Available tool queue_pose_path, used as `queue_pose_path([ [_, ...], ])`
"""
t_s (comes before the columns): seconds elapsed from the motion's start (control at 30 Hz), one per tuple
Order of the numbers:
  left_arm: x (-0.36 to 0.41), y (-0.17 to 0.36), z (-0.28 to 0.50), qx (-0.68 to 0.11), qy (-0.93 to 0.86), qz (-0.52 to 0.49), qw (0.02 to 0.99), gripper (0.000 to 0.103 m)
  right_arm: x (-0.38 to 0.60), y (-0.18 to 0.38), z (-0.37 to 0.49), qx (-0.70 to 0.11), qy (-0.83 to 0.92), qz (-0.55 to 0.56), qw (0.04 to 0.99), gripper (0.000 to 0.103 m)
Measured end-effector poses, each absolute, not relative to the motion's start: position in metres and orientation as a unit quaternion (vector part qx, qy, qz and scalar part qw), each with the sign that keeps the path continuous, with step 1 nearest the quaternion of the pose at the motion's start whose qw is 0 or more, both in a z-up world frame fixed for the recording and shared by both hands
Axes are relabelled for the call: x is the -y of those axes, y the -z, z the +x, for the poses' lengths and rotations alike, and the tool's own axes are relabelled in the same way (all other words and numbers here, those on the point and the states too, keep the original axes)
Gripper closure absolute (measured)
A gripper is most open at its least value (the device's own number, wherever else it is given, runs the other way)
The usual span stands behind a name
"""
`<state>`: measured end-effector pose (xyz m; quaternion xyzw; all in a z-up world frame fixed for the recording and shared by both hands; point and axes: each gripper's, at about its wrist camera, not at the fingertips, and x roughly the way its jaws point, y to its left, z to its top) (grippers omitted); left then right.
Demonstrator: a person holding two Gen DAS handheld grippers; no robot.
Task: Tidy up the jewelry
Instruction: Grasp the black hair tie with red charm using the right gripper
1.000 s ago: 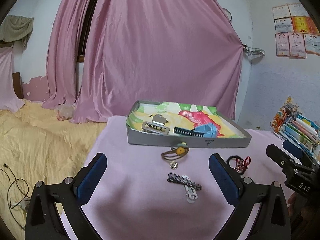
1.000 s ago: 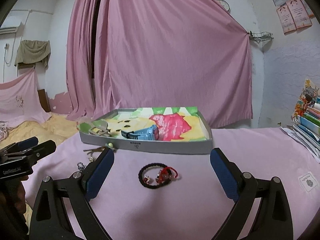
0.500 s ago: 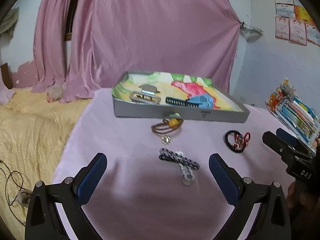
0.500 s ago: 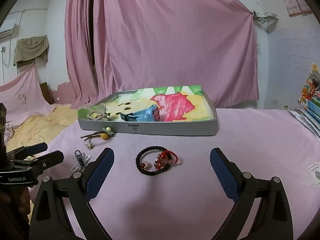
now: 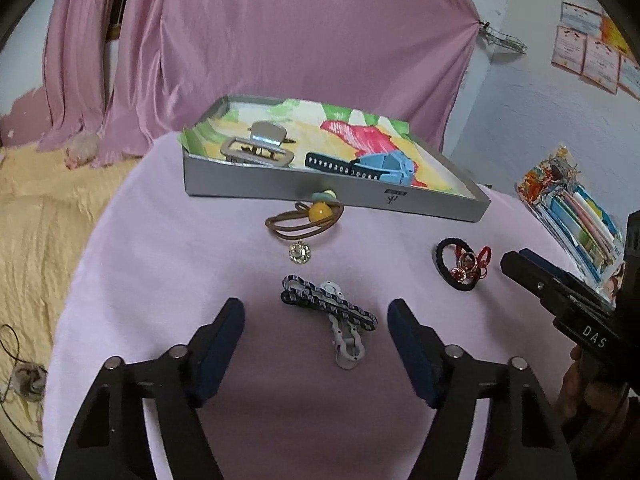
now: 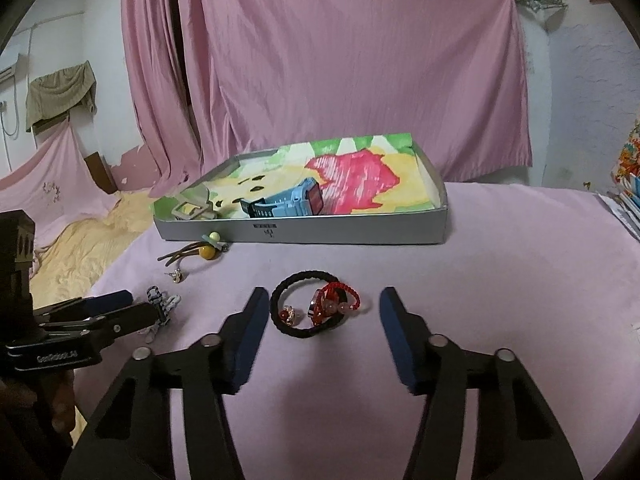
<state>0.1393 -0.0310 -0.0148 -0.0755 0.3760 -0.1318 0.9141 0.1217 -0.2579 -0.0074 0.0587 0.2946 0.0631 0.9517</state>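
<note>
Progress, judged from what lies where: partly done. The tray [image 5: 280, 186] at the far side of the bench [image 5: 160, 280] already holds a blue watch [image 5: 384, 168] and a grey hair clip [image 5: 256, 150], both resting on its coloured paper lining.

Four groups are left out on the pink cloth:
- brown hair tie with yellow bead [image 5: 306, 218], touching or just beside the tray's near wall, left of centre;
- small round stud [image 5: 299, 252], just near of that tie;
- two crossed clips, one dark patterned and one pale [image 5: 328, 312], nearer again;
- black hair band with red beaded pieces [image 6: 312, 308], off to the right.

Your left tool [image 5: 316, 324] is wide open and holds nothing; the crossed clips lie between its fingers' line of reach, not yet touched. Your right tool [image 6: 320, 312] is likewise wide open and empty, with the black band centred between its fingers.

Judgement: roughly a third in, two pickups lined up. The stud is small and flat, so you'll likely find it the hardest to pinch.
</note>
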Motion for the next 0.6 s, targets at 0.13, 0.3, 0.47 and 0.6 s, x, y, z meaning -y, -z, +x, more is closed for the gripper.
queue_pose_path([
  [0.13,0.029,0.016,0.145,-0.382,0.131,-0.090,0.910,0.036,0.257,0.008,0.131,-0.314,-0.065,0.059,0.945,0.057],
  [0.3,0.025,0.014,0.152,-0.388,0.130,-0.105,0.906,0.041,0.261,0.012,0.144,-0.333,-0.066,0.079,0.937,0.057],
  [0.47,0.022,0.014,0.158,-0.396,0.130,-0.123,0.901,0.051,0.260,0.016,0.149,-0.341,-0.067,0.086,0.934,0.064],
  [0.6,0.024,0.014,0.162,-0.400,0.129,-0.118,0.900,0.056,0.259,0.020,0.153,-0.349,-0.073,0.092,0.930,0.069],
])
